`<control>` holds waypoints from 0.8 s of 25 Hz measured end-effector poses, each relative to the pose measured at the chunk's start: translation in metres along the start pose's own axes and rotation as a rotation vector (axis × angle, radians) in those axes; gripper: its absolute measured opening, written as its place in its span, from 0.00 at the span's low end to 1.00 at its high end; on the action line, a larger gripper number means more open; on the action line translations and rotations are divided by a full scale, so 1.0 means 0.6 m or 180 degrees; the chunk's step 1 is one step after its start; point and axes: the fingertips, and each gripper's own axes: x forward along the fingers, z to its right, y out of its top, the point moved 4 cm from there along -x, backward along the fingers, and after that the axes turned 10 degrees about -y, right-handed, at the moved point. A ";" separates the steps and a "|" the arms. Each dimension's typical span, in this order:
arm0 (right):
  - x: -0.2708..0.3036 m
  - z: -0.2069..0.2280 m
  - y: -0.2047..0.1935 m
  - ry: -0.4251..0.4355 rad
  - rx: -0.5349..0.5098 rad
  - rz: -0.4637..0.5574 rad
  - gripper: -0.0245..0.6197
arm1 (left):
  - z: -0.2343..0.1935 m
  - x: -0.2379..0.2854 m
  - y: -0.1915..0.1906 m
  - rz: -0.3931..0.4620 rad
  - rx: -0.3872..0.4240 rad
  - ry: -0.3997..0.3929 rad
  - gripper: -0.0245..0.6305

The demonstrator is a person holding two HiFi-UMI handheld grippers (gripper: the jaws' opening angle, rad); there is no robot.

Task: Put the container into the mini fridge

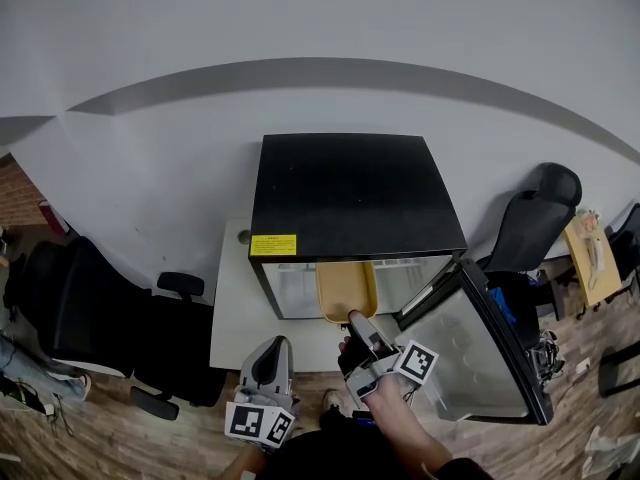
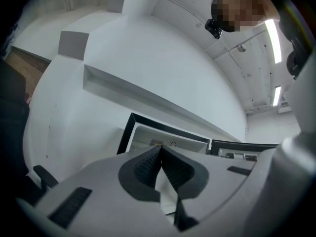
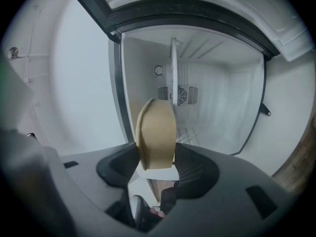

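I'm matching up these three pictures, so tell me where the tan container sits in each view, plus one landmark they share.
Head view: container at centre, at the open mini fridge mouth, held by the right gripper.
Left gripper view: not in it.
Right gripper view: container at centre, clamped on edge between the jaws.
Shared landmark: the mini fridge's open front, seen in all three.

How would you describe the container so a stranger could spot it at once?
Find the black-topped mini fridge against the white wall, door open. At its opening the right gripper holds a tan, round-ended container. It is tan against the white interior.
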 end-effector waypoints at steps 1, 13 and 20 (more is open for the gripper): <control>0.005 0.001 0.004 -0.0006 0.0000 -0.0002 0.40 | -0.001 0.003 -0.001 0.0001 -0.0001 0.0011 0.05; 0.058 0.018 0.045 -0.0083 -0.0050 0.0021 0.40 | -0.016 0.019 -0.008 -0.0001 -0.0032 0.0134 0.05; 0.085 0.017 0.062 -0.0076 -0.0065 0.0098 0.40 | -0.022 0.016 -0.012 -0.0007 -0.0079 0.0168 0.05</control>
